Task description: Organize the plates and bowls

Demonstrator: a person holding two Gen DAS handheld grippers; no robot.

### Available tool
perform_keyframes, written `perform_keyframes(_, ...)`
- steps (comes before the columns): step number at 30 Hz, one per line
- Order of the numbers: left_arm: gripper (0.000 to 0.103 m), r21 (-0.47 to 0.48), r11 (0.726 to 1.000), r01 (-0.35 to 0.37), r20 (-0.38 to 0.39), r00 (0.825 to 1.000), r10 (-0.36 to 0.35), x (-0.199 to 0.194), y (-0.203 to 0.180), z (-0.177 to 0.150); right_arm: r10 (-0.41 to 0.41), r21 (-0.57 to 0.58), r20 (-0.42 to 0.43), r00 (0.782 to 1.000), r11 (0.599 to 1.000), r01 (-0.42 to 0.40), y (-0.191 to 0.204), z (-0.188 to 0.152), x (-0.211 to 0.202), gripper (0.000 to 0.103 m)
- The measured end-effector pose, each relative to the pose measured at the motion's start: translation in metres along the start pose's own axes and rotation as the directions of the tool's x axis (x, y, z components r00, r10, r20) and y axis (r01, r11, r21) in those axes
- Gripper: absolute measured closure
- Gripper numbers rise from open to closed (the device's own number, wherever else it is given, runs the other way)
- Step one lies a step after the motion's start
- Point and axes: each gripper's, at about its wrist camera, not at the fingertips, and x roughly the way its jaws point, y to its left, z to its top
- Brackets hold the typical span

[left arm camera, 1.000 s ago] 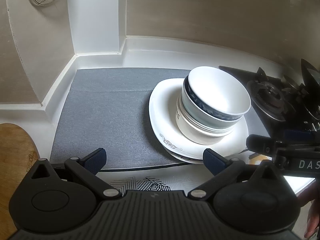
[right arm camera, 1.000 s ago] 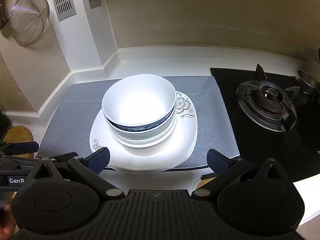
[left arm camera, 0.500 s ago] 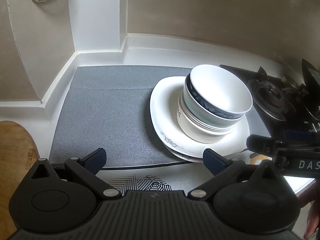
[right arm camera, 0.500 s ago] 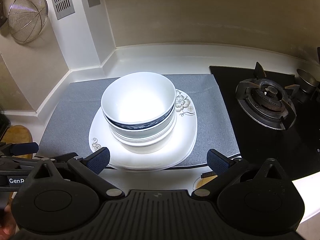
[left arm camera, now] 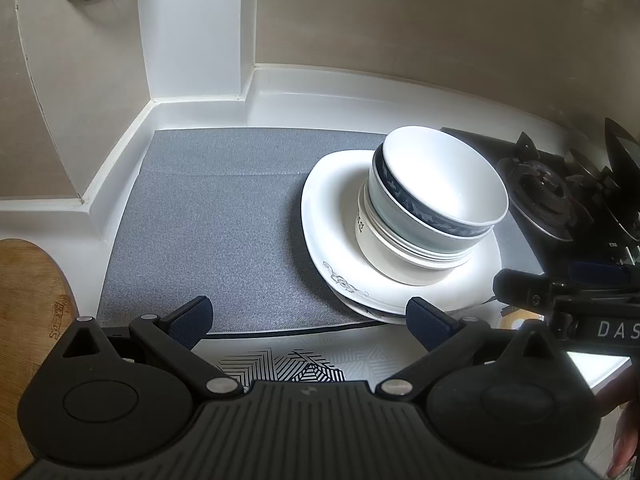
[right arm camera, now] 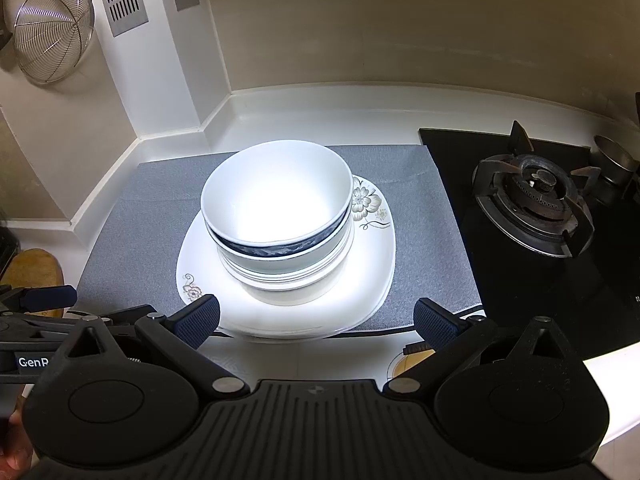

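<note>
A stack of bowls (right arm camera: 280, 232), topped by a white bowl with a blue band (left arm camera: 436, 188), sits on stacked white square plates (right arm camera: 360, 292) with flower prints. The plates rest on a grey mat (left arm camera: 208, 224) on the counter. My right gripper (right arm camera: 316, 322) is open and empty, just in front of the plates' near edge. My left gripper (left arm camera: 308, 320) is open and empty, to the left front of the plates (left arm camera: 332, 216). The right gripper's fingers (left arm camera: 520, 286) show at the right of the left wrist view.
A black gas hob (right arm camera: 532, 200) lies right of the mat. A wire strainer (right arm camera: 52, 36) hangs on the left wall. A wooden board (left arm camera: 28, 304) sits at the far left. The white counter's back wall and corner column (left arm camera: 192, 40) stand behind the mat.
Both views have shifted down slightly as the grippers crept forward and up a little. The dishes have not moved and both grippers stay open.
</note>
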Motion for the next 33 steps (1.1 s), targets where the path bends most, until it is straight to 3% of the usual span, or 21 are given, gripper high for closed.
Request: perform_keyframes(33, 0.0, -0.007, 1.0, -0.003, -0.003, 1.0, 0.003, 0.0027, 0.0001, -0.0008, 0.003, 0.001, -0.007, 1.0, 1.0, -0.003, -0.0013, 0.0007, 0.0031, 0.0)
